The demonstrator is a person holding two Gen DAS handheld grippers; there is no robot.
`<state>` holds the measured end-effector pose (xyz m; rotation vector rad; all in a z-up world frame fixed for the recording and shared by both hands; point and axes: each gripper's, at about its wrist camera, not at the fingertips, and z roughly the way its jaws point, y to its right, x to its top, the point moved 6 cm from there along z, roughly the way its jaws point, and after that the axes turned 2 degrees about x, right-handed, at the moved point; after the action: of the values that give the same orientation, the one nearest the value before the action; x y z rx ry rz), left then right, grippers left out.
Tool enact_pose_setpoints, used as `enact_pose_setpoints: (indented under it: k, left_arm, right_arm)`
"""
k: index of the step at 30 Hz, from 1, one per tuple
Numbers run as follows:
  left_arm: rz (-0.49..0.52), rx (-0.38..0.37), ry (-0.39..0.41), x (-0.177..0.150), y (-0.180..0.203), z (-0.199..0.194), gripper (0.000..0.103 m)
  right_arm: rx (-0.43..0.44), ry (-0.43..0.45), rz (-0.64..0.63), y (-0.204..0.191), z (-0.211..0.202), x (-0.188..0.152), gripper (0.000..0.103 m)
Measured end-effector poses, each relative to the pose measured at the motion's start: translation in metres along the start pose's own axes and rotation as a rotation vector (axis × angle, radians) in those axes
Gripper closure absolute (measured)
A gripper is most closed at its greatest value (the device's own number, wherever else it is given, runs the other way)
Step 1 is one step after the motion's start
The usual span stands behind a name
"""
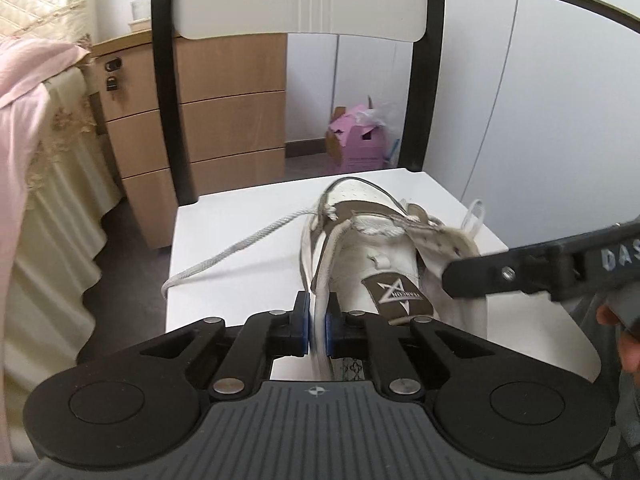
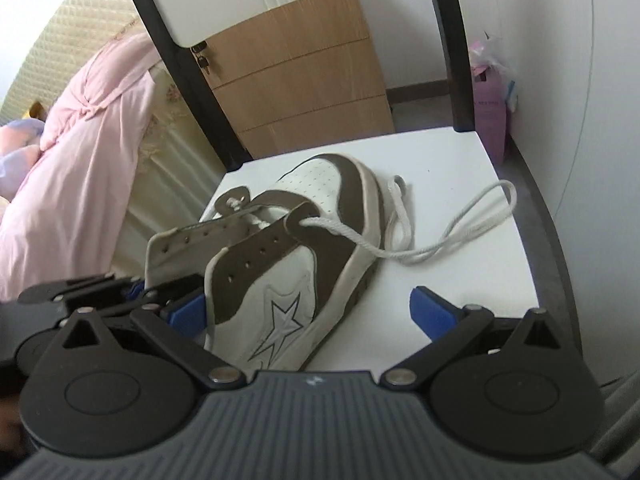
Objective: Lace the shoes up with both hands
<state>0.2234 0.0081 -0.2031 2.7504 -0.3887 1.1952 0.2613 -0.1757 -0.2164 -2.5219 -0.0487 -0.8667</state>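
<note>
While the shoe [image 2: 296,264] is lying on the white seat of a chair [image 2: 460,160], toe toward the chair's backrest and tipped onto its side, the lacing is looking barely begun. The lace [image 2: 440,236] is passing only through the eyelets nearest the toe; the rows of eyelets running back from there toward the shoe's collar are standing empty on both flaps. One end of the lace is trailing off the shoe's toe end and looping across the seat beside the sole; in the left wrist view another stretch is running from the toe end toward the seat's left edge. The left tool [image 1: 318,330] is sitting just behind the shoe's tongue with its blue pads drawn in narrow, pinching a pale strand [image 1: 326,276] that is rising from the lower eyelets, so this end seems ready to be threaded. The right tool [image 2: 308,312] is hovering over the shoe's heel end with its jaws standing wide, straddling the side panel without pressing on it. By my judgement nearly all the work is remaining: feeding both ends up through the empty eyelets, crossing them, then tightening. As for writing, the brown tongue label [image 1: 396,292] is showing a white star emblem with a small word beneath it, too tiny to read, and the arm of the right tool is showing the letters "DAS" in the left wrist view before running out of frame.
</note>
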Motion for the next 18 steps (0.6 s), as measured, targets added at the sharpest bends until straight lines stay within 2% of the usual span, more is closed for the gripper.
enact_pose_setpoints:
  k: [7, 11, 16, 17, 18]
  left_arm:
    - [-0.006, 0.041, -0.007, -0.005, 0.007, -0.01, 0.094]
    - [-0.019, 0.055, -0.009, -0.004, 0.008, -0.009, 0.093]
    - [-0.034, 0.06, -0.005, -0.002, 0.008, -0.012, 0.091]
    - [-0.037, 0.056, -0.001, -0.002, 0.008, -0.013, 0.085]
    - [-0.041, 0.052, 0.003, -0.001, 0.008, -0.014, 0.074]
  right_arm:
    - [-0.004, 0.005, -0.056, -0.003, 0.016, 0.005, 0.0]
    - [-0.008, -0.01, -0.036, -0.002, 0.014, 0.005, 0.0]
    - [0.072, 0.073, 0.01, -0.003, -0.016, 0.012, 0.0]
    - [0.089, 0.097, 0.014, -0.004, -0.024, 0.013, 0.0]
    - [0.097, 0.121, 0.018, -0.003, -0.029, 0.015, 0.0]
